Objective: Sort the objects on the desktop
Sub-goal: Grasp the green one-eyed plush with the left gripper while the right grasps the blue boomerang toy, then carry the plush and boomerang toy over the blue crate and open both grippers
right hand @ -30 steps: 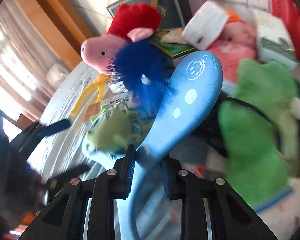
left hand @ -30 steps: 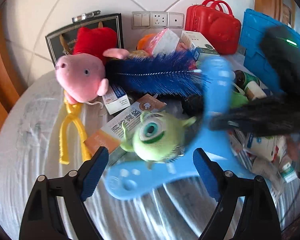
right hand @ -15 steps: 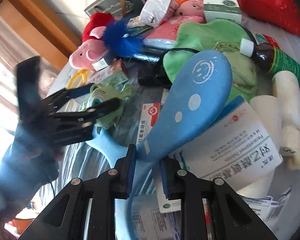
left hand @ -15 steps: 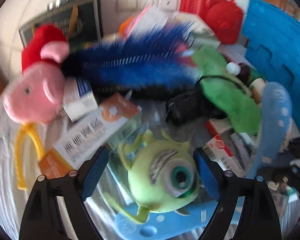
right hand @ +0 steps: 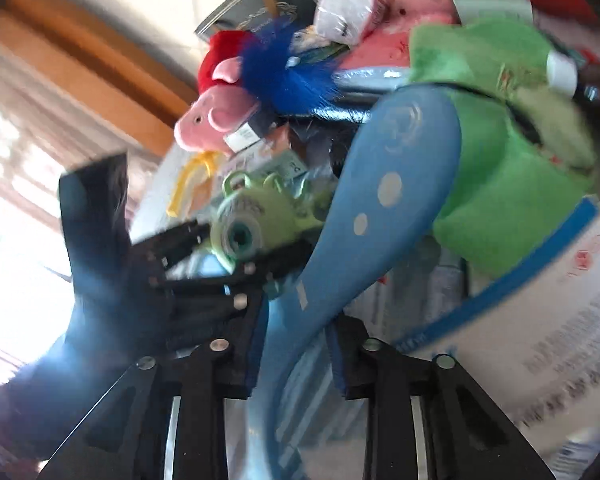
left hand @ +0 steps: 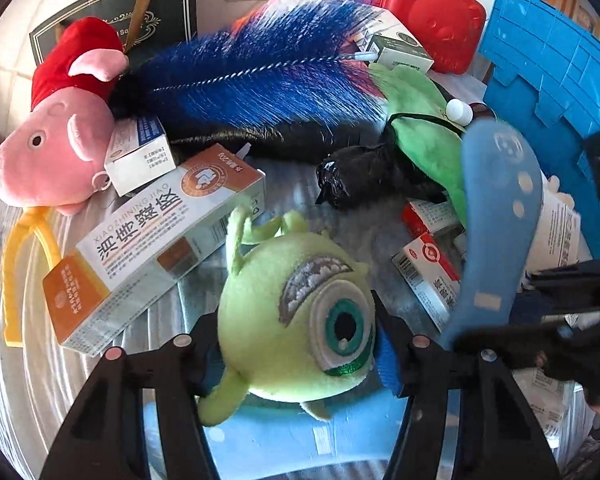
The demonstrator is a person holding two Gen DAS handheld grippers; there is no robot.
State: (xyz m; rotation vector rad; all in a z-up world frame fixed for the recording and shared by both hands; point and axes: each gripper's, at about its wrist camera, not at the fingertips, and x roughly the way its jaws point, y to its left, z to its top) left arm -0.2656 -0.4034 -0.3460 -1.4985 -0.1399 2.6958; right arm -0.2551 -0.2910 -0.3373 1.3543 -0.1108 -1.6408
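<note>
Left wrist view: the left claw [left hand: 296, 344] is closing around the green one-eyed plush [left hand: 296, 320]; the plush sits between both fingers, its sides look touching the blue pads. It lies on a light blue plastic piece [left hand: 284, 440] at the near edge of the tabletop [left hand: 24, 380]. Just beside it, on the side of the pink pig plush [left hand: 48, 152], is a long orange-white medicine box [left hand: 152, 240], w/ a small white box [left hand: 140, 152] leaning on the pig. A yellow plastic piece [left hand: 24, 264] is under the pig's snout. A blue bristle brush [left hand: 268, 72] lies across the pile toward the far edge, a black wrapped bundle [left hand: 360, 176] near it, and a green cloth toy [left hand: 424, 128]. At the far edge, against the wall: a dark framed box [left hand: 156, 4] and a red case [left hand: 420, 8]. A blue crate [left hand: 552, 72] is at the far corner.

Right wrist view (blurred): the right claw [right hand: 296, 356] is opening a little, but the handle of the blue paddle [right hand: 388, 200] is between its fingers; I cannot tell if the pads touch it. The paddle head is over the green cloth toy [right hand: 500, 184] and a big white box w/ a blue stripe [right hand: 540, 320]. The left claw [right hand: 236, 240] is seen around the one-eyed plush [right hand: 244, 220].
</note>
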